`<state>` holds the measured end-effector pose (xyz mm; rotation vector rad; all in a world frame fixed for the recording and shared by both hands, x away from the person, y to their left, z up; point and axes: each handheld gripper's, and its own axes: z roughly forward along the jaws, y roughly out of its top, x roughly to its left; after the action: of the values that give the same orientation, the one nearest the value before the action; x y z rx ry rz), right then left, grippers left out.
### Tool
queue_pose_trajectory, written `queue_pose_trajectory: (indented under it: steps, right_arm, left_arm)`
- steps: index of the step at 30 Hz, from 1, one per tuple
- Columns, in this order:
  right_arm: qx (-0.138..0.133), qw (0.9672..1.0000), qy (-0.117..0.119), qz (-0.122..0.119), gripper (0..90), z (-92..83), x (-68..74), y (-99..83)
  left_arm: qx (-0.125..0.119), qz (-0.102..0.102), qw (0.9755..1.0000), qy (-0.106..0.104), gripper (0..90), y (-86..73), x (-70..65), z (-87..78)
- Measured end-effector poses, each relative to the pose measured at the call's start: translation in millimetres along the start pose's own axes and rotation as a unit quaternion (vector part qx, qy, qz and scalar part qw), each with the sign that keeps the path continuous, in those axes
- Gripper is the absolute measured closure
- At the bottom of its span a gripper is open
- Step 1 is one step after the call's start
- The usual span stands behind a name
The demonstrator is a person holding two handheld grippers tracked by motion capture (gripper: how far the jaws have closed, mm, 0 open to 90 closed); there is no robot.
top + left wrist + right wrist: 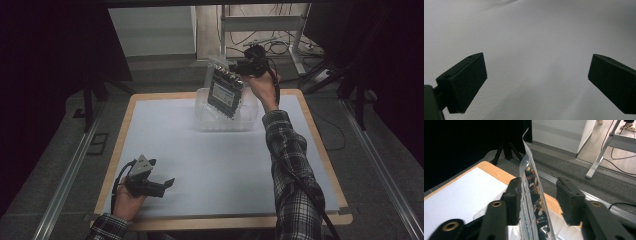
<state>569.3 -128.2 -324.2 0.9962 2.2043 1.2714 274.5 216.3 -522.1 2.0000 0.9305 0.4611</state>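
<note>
Hand-held gripper [169, 183] above white tabletop [210, 160]

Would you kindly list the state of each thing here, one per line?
Right claw: open, bag between its jaws, one jaw apart from it.
Left claw: open, nothing between its jaws, low over the table.
Snack bag: sealed, tilted, over the container.
Clear container: upright, lidless.

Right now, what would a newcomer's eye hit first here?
The clear plastic snack bag with a dark label, hanging above the clear plastic tub at the white table's far edge. It stands between the right gripper's open jaws, one pad touching it. The left gripper rests open near the front-left corner.
</note>
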Motion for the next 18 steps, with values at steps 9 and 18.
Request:
queue_pose_trajectory:
  steps: [9, 18]
  right_arm:
    - [0.024, 0.9996, -0.002, -0.012, 39.3, 0.4, -1.4, -7.0]
    - [0.030, 0.9992, -0.010, -0.025, 31.2, -7.2, 0.8, -9.0]
  left_arm:
    - [0.000, -0.002, 1.0000, -0.001, 1.6, -0.1, 0.4, 0.0]
    - [0.002, -0.003, 1.0000, -0.004, 1.6, 0.1, 0.2, -0.2]
